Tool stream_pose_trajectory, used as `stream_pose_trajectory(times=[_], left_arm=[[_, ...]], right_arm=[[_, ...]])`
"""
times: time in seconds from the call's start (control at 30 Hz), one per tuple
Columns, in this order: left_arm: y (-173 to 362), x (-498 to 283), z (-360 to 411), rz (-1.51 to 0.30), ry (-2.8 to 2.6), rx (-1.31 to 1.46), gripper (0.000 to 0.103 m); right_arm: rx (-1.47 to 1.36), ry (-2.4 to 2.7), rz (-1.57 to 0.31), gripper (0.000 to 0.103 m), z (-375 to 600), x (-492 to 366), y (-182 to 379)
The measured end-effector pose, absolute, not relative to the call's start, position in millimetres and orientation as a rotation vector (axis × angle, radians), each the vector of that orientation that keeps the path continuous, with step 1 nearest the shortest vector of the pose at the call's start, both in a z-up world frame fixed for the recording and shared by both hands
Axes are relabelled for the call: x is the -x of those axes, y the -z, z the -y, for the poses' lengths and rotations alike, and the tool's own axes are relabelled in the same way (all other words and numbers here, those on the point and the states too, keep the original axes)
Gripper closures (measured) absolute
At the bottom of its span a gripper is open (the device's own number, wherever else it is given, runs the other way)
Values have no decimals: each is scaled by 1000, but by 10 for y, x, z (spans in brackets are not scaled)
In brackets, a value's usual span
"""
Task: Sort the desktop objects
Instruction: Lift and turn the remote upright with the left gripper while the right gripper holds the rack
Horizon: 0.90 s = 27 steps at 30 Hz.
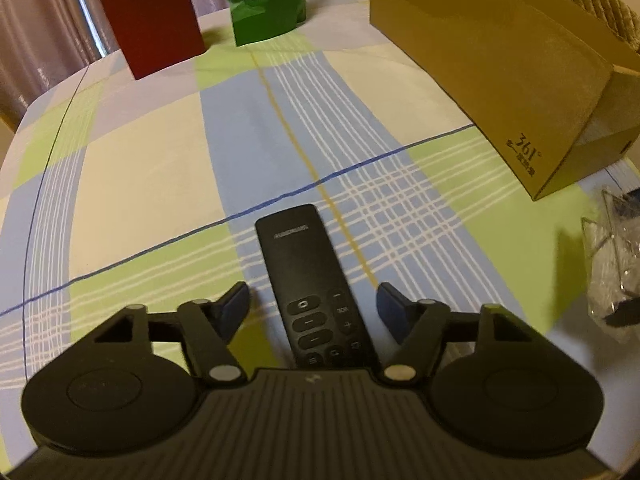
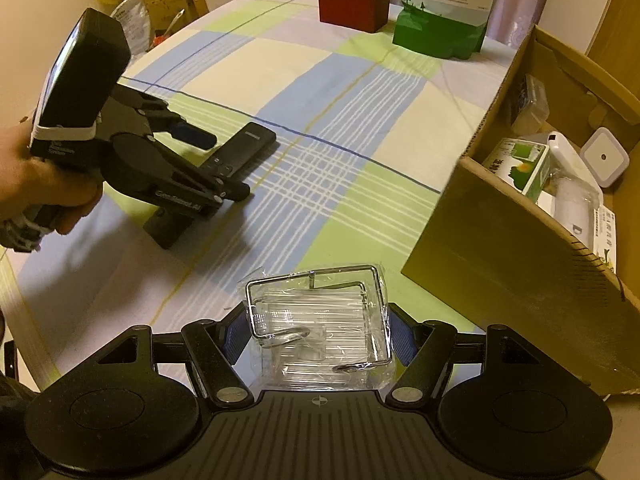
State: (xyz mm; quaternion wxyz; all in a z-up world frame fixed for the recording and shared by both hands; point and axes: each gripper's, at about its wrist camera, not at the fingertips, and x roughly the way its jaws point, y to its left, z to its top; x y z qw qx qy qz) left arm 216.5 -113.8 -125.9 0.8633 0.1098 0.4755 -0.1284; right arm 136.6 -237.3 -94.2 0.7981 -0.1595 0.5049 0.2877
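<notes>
Right tongs (image 2: 316, 336) grip packet (image 2: 320, 320); box (image 2: 500, 248) beside.

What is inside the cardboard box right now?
In the cardboard box: a green-and-white carton, a white bottle-like item, a small square white device and clear-wrapped packets. The near wall hides the floor below it.
</notes>
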Motion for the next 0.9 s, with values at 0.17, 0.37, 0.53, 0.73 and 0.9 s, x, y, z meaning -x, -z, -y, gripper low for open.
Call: stream_pose_trajectory(times=[0.17, 0.37, 0.53, 0.73, 0.9], left_arm=[[1240, -2225, 1107, -998, 289, -224, 60], [1224, -2248, 1142, -978, 446, -313, 67], [1237, -2200, 1197, -976, 481, -345, 66], [1262, -2210, 1174, -996, 424, -277, 62], [1250, -2265, 1154, -1020, 427, -249, 69]], right_arm=[[338, -612, -1082, 34, 2347, -1355, 944], [328, -606, -1067, 34, 2341, -1354, 929], [319, -595, -1066, 34, 2346, -1365, 936], [307, -569, -1068, 34, 2381, -1395, 956], [296, -556, -1072, 34, 2398, -1412, 968]])
